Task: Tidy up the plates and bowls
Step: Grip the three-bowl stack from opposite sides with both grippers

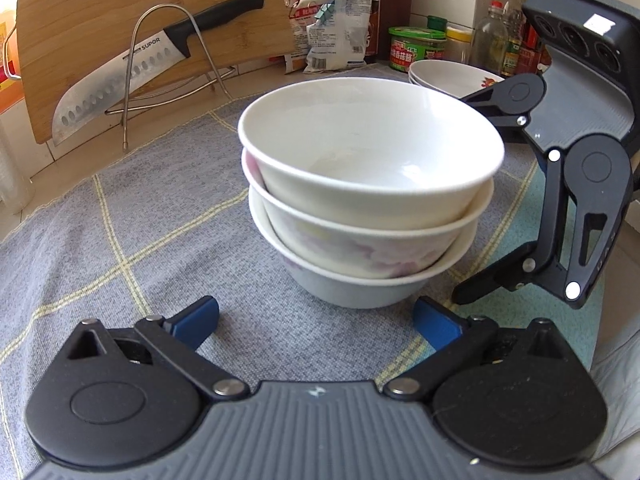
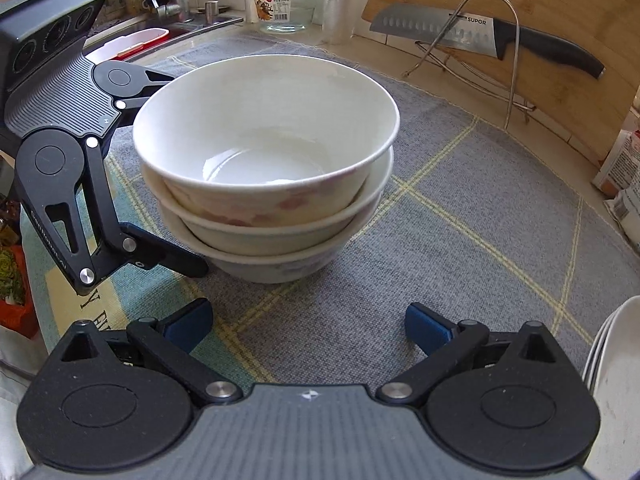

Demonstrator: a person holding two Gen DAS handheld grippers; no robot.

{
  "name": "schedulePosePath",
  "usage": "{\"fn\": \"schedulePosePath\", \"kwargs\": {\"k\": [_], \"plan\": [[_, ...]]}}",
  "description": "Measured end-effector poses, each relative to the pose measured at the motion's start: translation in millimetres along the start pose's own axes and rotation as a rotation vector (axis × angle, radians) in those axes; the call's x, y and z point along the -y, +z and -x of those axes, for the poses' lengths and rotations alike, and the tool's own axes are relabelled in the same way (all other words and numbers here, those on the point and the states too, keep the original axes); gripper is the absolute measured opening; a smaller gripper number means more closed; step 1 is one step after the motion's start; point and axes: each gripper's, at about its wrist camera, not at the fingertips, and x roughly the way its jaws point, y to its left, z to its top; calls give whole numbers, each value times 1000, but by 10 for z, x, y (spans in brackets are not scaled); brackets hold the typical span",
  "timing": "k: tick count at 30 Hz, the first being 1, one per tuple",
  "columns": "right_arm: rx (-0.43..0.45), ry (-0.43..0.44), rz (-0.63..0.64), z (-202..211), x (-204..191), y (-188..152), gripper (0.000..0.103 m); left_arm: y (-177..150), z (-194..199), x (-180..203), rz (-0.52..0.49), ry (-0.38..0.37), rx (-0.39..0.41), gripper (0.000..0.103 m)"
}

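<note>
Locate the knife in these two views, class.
The knife rests in the wire rack against the cutting board: upper left in the left wrist view, upper right in the right, behind the bowls.

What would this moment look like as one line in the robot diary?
stack of three bowls on grey cloth | left gripper open, empty | right gripper open, empty | plates behind

The plates (image 2: 616,392) are cut off by the right wrist frame's edge; in the left wrist view the plates (image 1: 452,76) sit half hidden behind the bowl stack (image 1: 368,192), labels on the bottles (image 1: 512,28) too small to read
</note>
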Motion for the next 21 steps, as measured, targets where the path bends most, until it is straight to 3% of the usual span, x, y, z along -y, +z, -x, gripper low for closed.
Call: {"fn": "schedulePosePath", "kwargs": {"k": [6,14,21], "plan": [[37,5,3,31,27,-80,103,-9,-11,-28,-29,-30,19,103],[-4,-2,-6,-2,21,2,103,46,-30,-104,-90,-88,10,102],[-27,54,32,-8,45,204,103,144,-16,-264,-214,-291,-12,100]]}}
